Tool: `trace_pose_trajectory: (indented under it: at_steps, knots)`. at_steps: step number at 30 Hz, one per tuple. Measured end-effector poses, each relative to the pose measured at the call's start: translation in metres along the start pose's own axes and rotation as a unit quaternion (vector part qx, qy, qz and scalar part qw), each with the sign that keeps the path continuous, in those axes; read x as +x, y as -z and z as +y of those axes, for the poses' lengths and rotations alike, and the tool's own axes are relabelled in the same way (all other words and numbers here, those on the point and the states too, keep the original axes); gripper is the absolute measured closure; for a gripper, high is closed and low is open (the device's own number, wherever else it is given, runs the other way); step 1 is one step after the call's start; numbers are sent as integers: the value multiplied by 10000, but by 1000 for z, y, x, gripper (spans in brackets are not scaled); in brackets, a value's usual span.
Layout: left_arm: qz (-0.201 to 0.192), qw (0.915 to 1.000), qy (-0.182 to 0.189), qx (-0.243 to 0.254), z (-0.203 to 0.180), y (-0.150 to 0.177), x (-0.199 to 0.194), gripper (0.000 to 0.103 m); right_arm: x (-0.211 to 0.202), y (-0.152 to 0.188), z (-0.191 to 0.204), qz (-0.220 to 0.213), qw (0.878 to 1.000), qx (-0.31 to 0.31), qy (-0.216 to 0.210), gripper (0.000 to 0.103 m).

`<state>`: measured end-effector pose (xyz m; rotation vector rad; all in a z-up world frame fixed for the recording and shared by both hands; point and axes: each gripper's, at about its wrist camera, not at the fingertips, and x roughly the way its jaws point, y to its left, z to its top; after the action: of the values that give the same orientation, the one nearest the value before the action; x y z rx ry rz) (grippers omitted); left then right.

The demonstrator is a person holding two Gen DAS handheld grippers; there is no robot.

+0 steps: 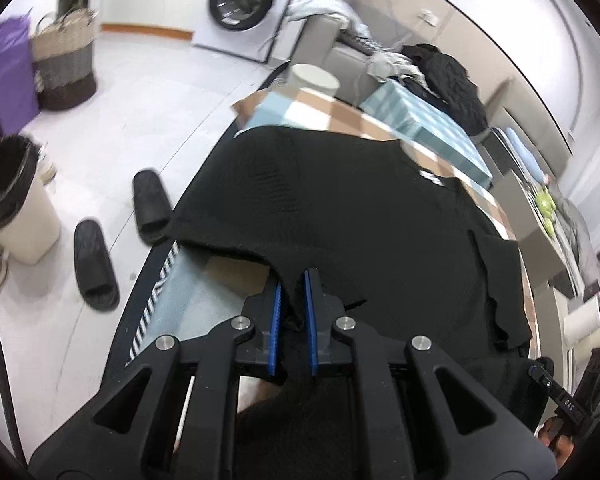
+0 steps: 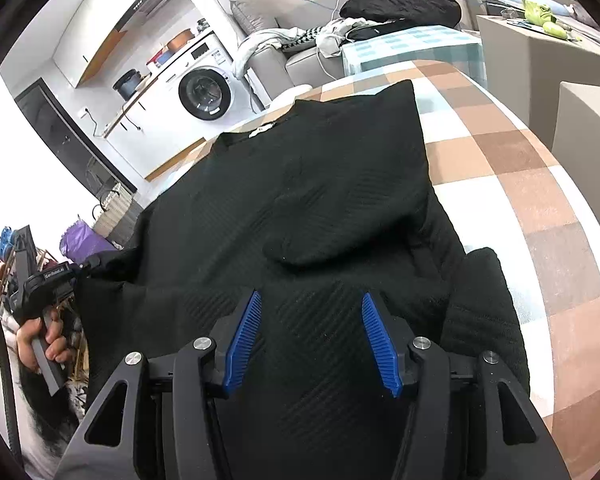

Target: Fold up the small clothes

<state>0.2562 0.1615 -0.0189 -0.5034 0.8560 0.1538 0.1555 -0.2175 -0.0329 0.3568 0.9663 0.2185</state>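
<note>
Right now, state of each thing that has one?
left gripper: jaws shut on black garment's edge
right gripper: jaws open over the cloth, gripping nothing
black garment: lying on the checked cover, partly folded, one edge lifted
washing machine: door closed
bin: open, lined

A washing machine, two slippers, and a wicker basket.

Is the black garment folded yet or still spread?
Mostly spread: black garment lies open across the checked cover, one edge pinched by left hand-held gripper.
</note>
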Motion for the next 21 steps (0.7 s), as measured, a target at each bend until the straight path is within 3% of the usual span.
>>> trace_pose_trajectory:
  at_steps: [6, 14, 18, 21]
  knots:
    - [-57, 9991, 129, -390, 33, 9, -6, 95, -4, -9, 0, -55, 10000, -71, 8, 49]
    - [-368, 9992, 118, -108, 17, -10, -23, 98, -14, -22, -3, -223, 9997, -93, 105, 45]
    - [-457, 9972, 266, 522, -34, -25, -16, 100, -14, -21, -3, -185, 9998, -85, 79, 45]
    - [-168, 9895, 799, 1191, -97, -21, 6, 100, -12, -21, -3, -143, 9998, -86, 87, 45]
